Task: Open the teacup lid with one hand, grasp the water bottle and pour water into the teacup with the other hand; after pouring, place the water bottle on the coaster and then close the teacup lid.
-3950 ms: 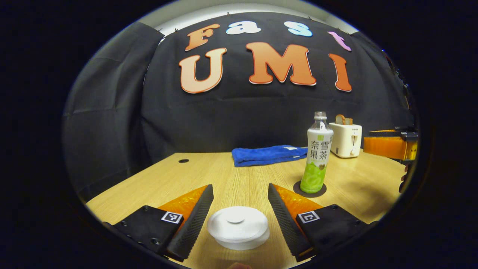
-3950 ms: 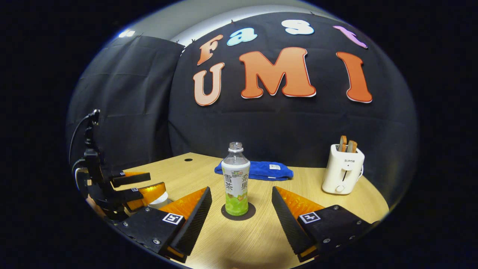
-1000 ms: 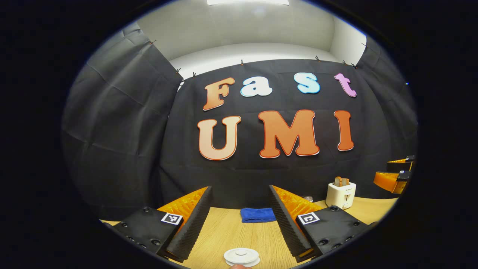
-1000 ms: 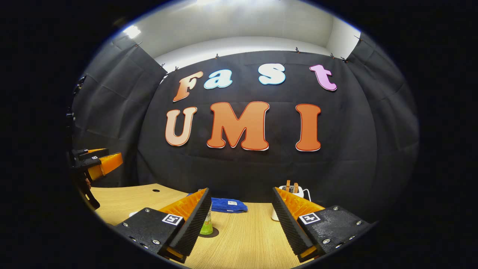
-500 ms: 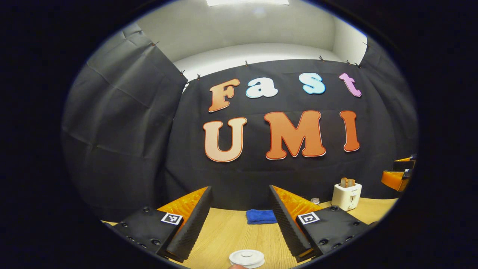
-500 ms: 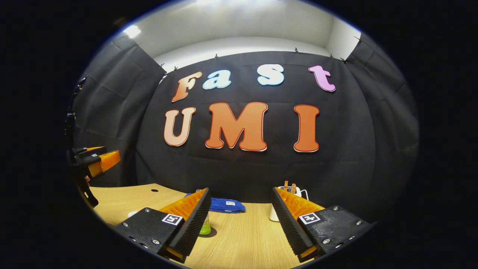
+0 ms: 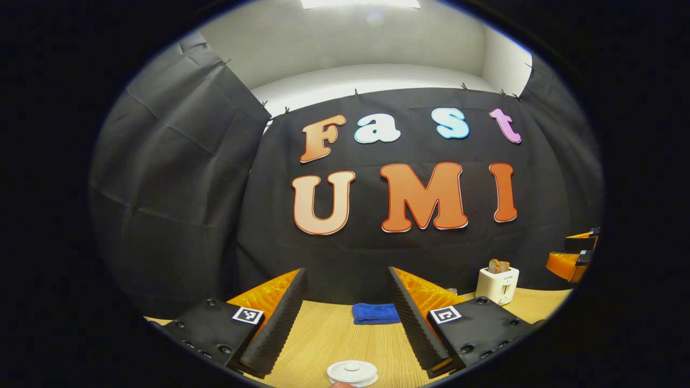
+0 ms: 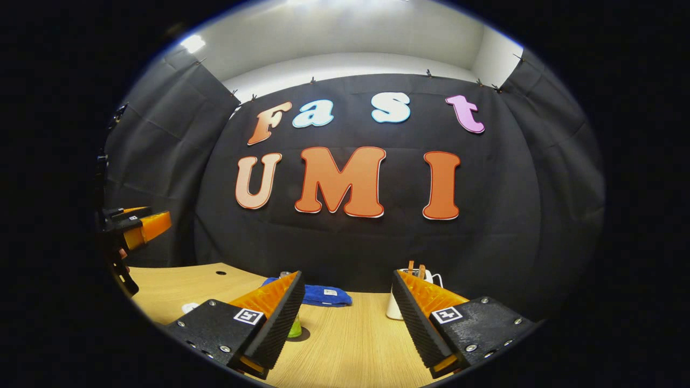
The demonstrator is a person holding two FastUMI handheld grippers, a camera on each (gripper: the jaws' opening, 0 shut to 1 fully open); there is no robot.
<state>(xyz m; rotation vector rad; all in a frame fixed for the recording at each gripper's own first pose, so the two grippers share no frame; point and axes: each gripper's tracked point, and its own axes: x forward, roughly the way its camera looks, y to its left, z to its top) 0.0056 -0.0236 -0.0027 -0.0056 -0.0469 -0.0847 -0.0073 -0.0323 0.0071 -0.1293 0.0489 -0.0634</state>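
Wooden table (image 7: 334, 334); lidded teacup (image 7: 352, 373); claws raised, spread.

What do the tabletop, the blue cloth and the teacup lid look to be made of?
Tabletop: pale wood or wood-look laminate, with straight grain lines, matte. Blue cloth: soft fabric, likely terry, folded and plush. Teacup lid: smooth white, ceramic or plastic; cannot tell which.

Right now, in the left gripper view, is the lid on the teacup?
Yes, the white lid sits on the teacup, below the open left hand-held gripper.
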